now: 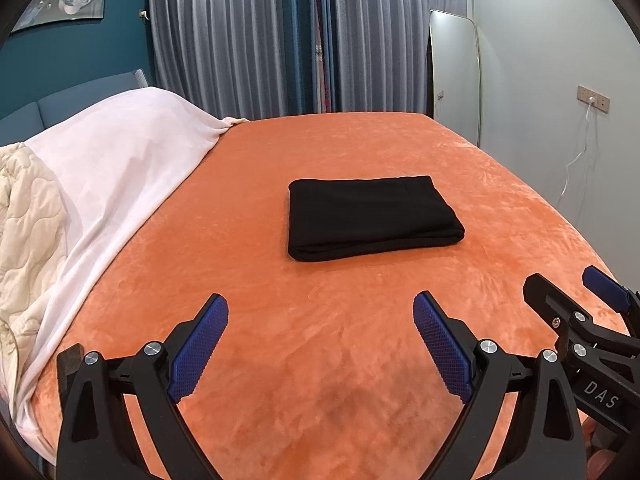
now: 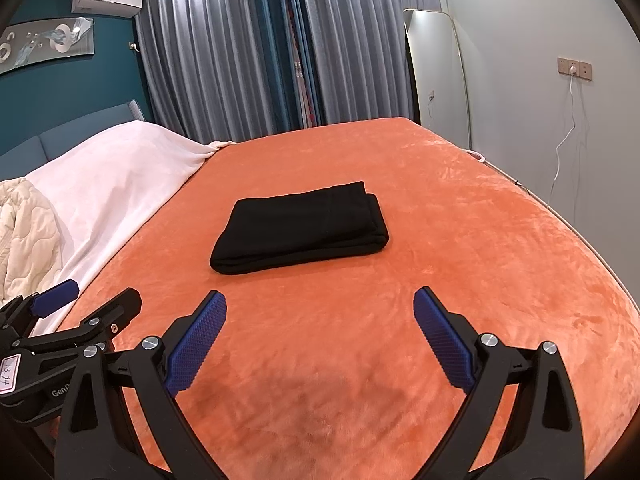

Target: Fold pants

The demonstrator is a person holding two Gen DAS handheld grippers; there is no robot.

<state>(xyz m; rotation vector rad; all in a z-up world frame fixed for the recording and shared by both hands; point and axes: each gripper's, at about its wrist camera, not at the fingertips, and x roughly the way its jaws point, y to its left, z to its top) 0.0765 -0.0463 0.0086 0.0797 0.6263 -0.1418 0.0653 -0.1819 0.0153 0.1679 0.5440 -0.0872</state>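
Note:
The black pants (image 1: 370, 218) lie folded into a compact rectangle in the middle of the orange bedspread (image 1: 320, 360), also seen in the right wrist view as the pants (image 2: 300, 228). My left gripper (image 1: 320, 304) hovers open above the near part of the bed, well short of the pants, with nothing between its blue pads. My right gripper (image 2: 320, 300) is open too and holds nothing, at a similar distance from the pants. Each gripper shows at the edge of the other's view: the right gripper (image 1: 568, 280) and the left gripper (image 2: 94, 290).
A white blanket (image 1: 116, 184) and a cream quilt (image 1: 24, 224) cover the head of the bed on the left. Grey curtains (image 1: 248, 40) hang behind. A tall mirror (image 1: 456, 76) leans on the right wall beside a socket with a white cable (image 1: 580, 148).

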